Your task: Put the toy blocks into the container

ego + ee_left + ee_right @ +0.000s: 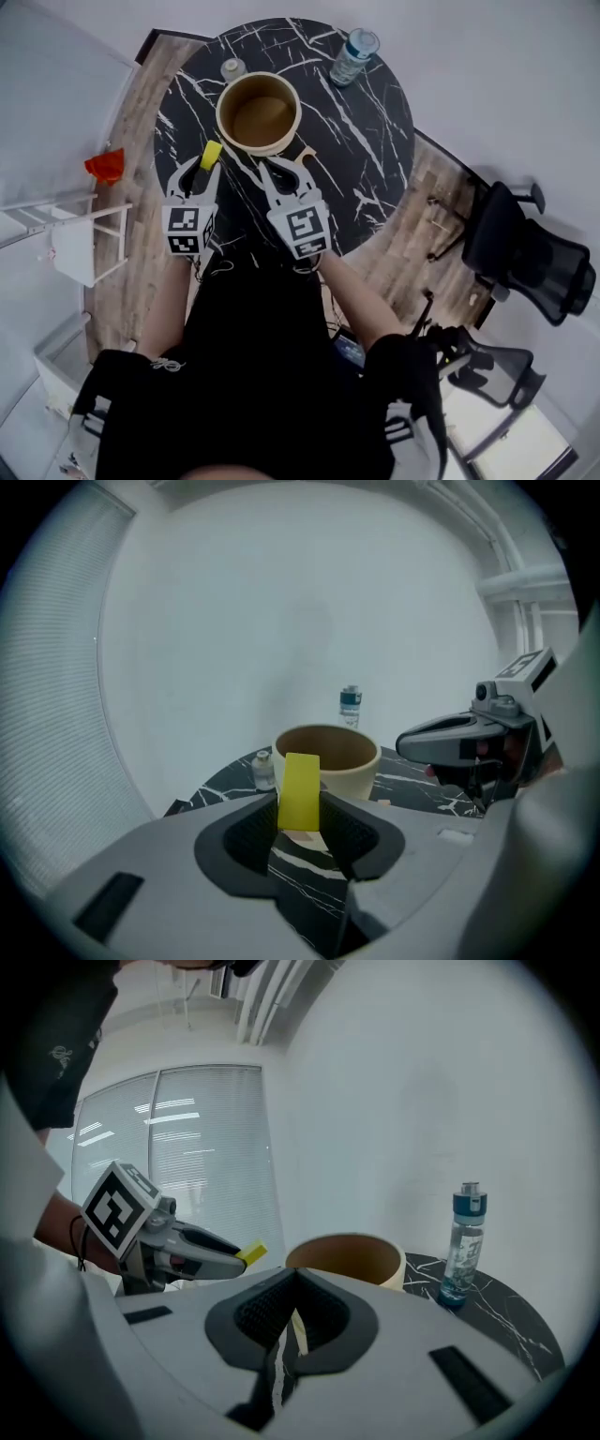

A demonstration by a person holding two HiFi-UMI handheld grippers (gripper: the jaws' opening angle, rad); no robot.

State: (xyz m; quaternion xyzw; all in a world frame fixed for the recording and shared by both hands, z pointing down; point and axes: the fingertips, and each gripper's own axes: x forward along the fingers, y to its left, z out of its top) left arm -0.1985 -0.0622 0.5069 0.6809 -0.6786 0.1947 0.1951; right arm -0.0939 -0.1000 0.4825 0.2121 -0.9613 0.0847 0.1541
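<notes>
Left gripper is pinching a yellow block upright between its pads. It's held above the black marble table, just short of the beige container. Right gripper is beside it, jaws pressed together, nothing between them. A water bottle stands behind the container.

The round black tabletop looks like polished marble, glossy with white veins. The cream round container is smooth and matt. The flat yellow block looks like smooth plastic, and the clear water bottle like glossy plastic.
</notes>
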